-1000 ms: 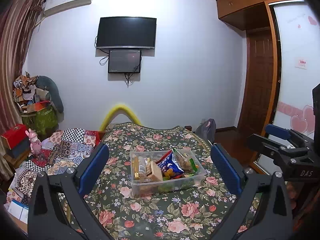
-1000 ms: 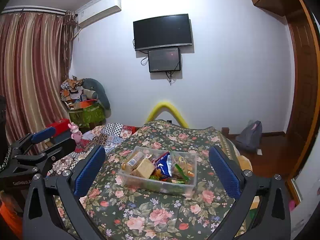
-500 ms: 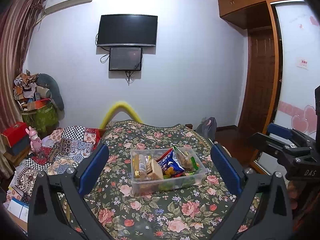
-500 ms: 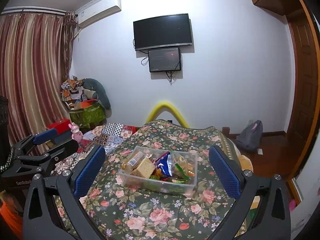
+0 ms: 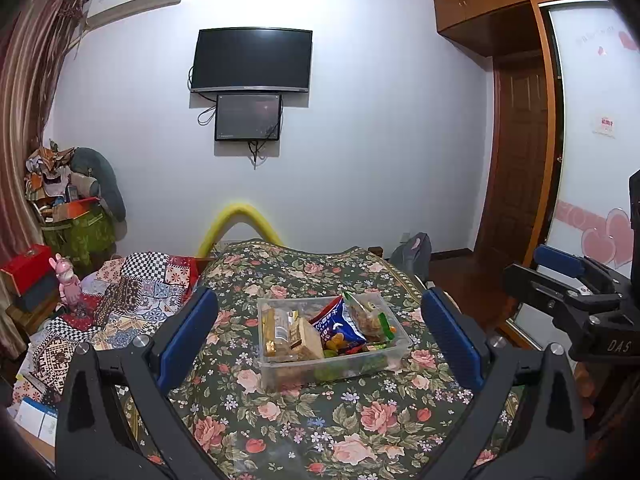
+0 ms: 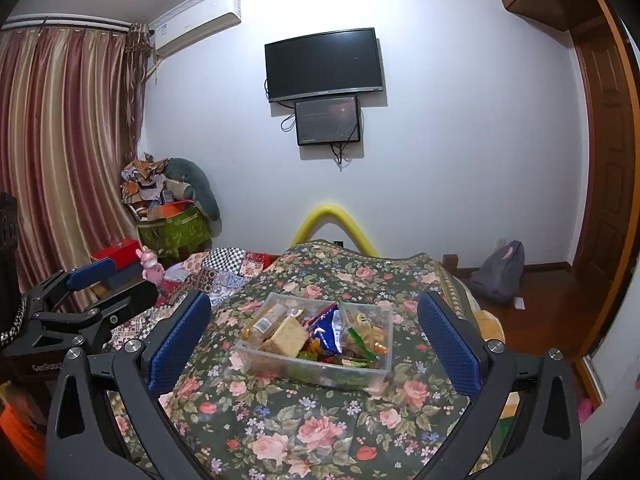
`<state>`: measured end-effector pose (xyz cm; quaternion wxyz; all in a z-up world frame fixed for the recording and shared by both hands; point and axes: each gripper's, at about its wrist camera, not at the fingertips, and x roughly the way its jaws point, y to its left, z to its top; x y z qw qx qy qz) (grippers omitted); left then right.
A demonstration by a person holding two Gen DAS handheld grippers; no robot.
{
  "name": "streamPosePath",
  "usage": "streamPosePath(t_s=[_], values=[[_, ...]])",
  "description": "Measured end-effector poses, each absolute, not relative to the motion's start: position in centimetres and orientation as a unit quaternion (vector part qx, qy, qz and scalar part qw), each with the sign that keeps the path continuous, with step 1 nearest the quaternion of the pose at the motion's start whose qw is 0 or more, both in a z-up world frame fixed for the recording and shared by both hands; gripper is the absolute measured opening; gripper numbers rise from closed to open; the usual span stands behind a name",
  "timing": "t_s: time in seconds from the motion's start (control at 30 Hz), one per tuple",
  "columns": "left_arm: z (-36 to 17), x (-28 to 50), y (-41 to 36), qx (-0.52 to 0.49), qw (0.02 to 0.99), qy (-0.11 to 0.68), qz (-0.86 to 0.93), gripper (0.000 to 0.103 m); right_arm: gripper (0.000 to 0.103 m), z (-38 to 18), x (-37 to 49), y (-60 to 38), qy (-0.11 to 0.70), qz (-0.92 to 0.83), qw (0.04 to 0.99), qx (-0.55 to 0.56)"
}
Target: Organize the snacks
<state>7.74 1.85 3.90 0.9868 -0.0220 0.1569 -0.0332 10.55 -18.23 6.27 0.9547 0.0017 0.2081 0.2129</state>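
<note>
Nearest the lens, the left tongs (image 5: pixel 320 336) stand spread wide with nothing between their blue pads, and the right tongs (image 6: pixel 314 336) are likewise spread and hold nothing; both hang above the near part of the table (image 5: pixel 360 420), which is covered in a dark floral cloth. In the left wrist view the right tongs show at the right edge, and in the right wrist view the left tongs (image 6: pixel 92 284) show at the left edge, so the two are side by side and well apart. Further in, framed between each pair of pads but not touched by them, a clear plastic bin (image 5: pixel 396 350) sits on the cloth. Inside it lie the snacks: a tan cracker pack (image 6: pixel 290 334) and a yellowish packet (image 5: pixel 274 326) toward the left end, a blue chip bag (image 5: pixel 340 326) standing tilted in the middle, and a clear bag with green trim (image 6: pixel 366 332) at the right end, with small bright sweets beneath. Left of the table a patchwork quilt (image 5: pixel 132 284) lies rumpled beside a pink toy figure (image 5: pixel 68 280). Beyond the far edge rises a yellow foam arch (image 5: pixel 240 216), and on the white wall hang a television (image 5: pixel 251 60) and a smaller screen (image 5: pixel 248 117) just under it.
</note>
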Motion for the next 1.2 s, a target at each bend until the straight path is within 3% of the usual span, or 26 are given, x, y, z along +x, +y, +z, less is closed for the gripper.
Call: streamPosePath(t_s=[1.2], values=[[3.53,8.13,1.65,-0.025,0.985,0.165,-0.043,0.103,0.103,6.12,10.86,-18.63,0.214,0.206,0.955,0.006]])
